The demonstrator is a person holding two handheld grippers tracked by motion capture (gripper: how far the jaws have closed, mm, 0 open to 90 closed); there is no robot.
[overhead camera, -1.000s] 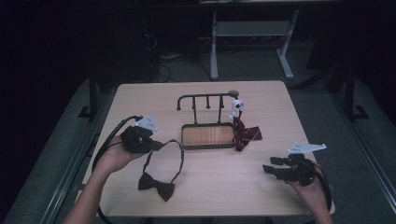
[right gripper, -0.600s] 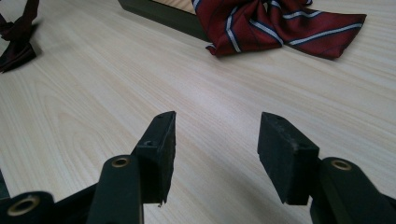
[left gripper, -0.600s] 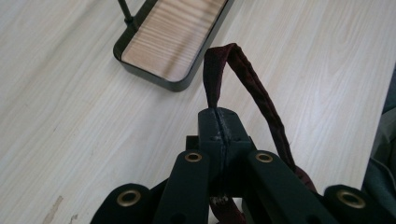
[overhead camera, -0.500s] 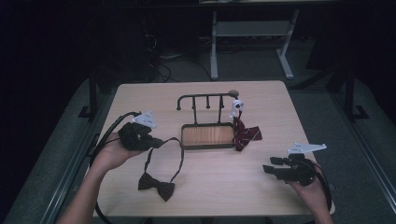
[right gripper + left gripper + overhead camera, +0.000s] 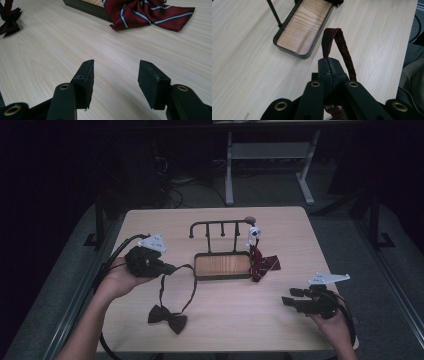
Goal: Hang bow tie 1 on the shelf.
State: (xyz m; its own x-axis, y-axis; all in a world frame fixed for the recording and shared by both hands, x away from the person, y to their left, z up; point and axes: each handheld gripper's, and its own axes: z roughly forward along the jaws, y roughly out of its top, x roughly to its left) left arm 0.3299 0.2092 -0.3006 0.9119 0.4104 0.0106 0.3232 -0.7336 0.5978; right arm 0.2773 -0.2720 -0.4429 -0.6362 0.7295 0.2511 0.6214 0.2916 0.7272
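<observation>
Strap pinched, bow tie starting to lift toward the stand

The left gripper (image 5: 167, 268), at nine o'clock on the table (image 5: 300, 235), is clamped tight on the strap loop (image 5: 337, 45) of the dark bow tie (image 5: 167, 318) and sits a little higher than a second ago; the bow itself rests at six o'clock, so the lift looks only just begun. The hook stand (image 5: 222, 245) waits at the centre, a striped bow tie (image 5: 147, 12) lying at its three o'clock side. The right gripper (image 5: 115, 75) idles at four o'clock, jaws wide apart and empty.
</observation>
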